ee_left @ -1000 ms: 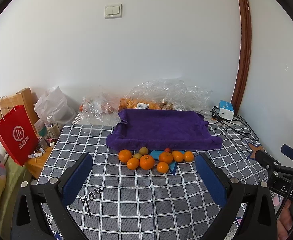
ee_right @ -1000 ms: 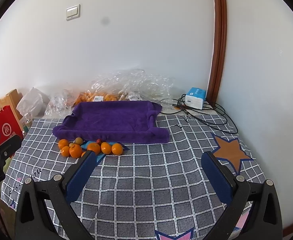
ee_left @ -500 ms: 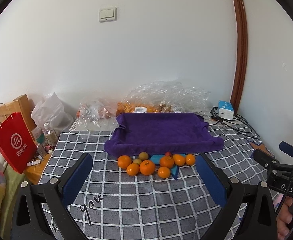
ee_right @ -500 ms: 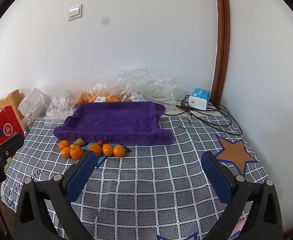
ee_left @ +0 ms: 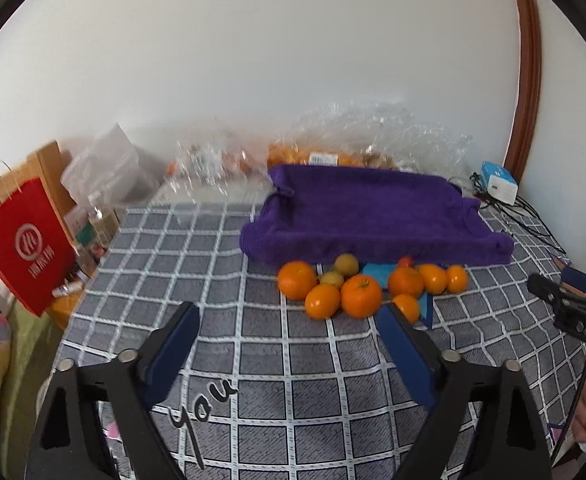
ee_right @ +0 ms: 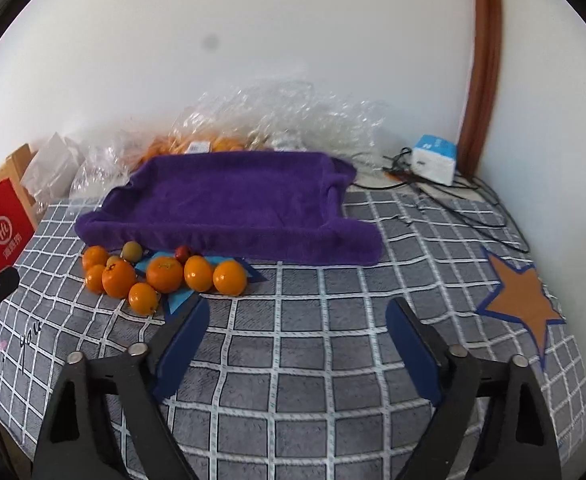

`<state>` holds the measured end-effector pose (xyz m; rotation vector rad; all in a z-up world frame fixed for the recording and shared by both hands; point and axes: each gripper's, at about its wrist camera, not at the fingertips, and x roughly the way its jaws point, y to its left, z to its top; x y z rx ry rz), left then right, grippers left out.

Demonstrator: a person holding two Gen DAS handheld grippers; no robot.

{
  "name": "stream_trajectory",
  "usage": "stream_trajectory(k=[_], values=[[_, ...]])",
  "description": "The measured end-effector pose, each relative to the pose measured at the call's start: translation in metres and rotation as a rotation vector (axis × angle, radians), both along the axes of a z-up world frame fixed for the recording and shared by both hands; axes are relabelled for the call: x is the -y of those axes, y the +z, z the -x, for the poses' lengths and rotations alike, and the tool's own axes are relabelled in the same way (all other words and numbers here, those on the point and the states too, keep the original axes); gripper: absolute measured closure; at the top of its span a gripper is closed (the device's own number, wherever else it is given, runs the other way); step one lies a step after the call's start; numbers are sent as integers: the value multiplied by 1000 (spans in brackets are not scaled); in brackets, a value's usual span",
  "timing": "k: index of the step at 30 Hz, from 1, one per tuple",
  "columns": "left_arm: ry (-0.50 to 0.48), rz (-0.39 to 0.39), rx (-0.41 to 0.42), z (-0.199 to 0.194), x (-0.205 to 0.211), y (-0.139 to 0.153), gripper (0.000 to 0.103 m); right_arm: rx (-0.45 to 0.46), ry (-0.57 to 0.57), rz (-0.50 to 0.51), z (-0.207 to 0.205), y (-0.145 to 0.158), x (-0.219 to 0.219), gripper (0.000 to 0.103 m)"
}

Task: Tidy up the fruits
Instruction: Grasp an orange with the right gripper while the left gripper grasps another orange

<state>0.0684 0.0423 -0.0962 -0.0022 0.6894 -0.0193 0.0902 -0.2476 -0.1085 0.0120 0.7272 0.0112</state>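
Both the left tool [ee_left: 287, 334] and right tool [ee_right: 295, 330], empty, had just been narrowing. The oranges [ee_left: 360, 295] looked firm, smooth, rollable; best pinched across the middle.

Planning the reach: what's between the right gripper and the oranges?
Only bare checked cloth lies between the right gripper and the oranges, in the right wrist view.

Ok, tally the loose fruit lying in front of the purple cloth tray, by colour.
orange fruits: 7
yellow-green fruits: 2
small red fruit: 1
Total: 10
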Motion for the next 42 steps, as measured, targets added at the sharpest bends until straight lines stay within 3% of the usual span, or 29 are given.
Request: stream_trajectory(k=[4, 10, 15, 19, 22, 27, 29, 32, 35, 42], values=[[-7, 9, -36, -11, -6, -19, 18, -31, 71, -33, -25, -13, -12, 37], [-10, 25, -70, -22, -19, -35, 20, -108, 135, -43, -61, -37, -30, 49], [-8, 79, -82, -27, -28, -42, 20, -164, 160, -117, -79, -50, -28, 50], [-4, 121, -92, -33, -29, -46, 20, -180, 181, -119, -88, -58, -33, 51], [-9, 135, -98, -36, -27, -50, 20, -198, 212, -121, -93, -63, -34, 69], [-25, 172, -118, -47, -22, -54, 21, -170, 203, -85, -80, -56, -23, 69], [-29, 140, -123, -53, -15, -56, 22, -156, 196, -67, -72, -53, -14, 69], [-28, 73, -166, -64, -6, -65, 41, -163, 202, -66, -64, -54, -3, 69], [-67, 129, -168, -69, -4, -69, 42, -177, 216, -68, -61, -59, 4, 69], [-91, 168, -177, -87, 1, -74, 42, -171, 219, -90, -67, -69, 4, 69]])
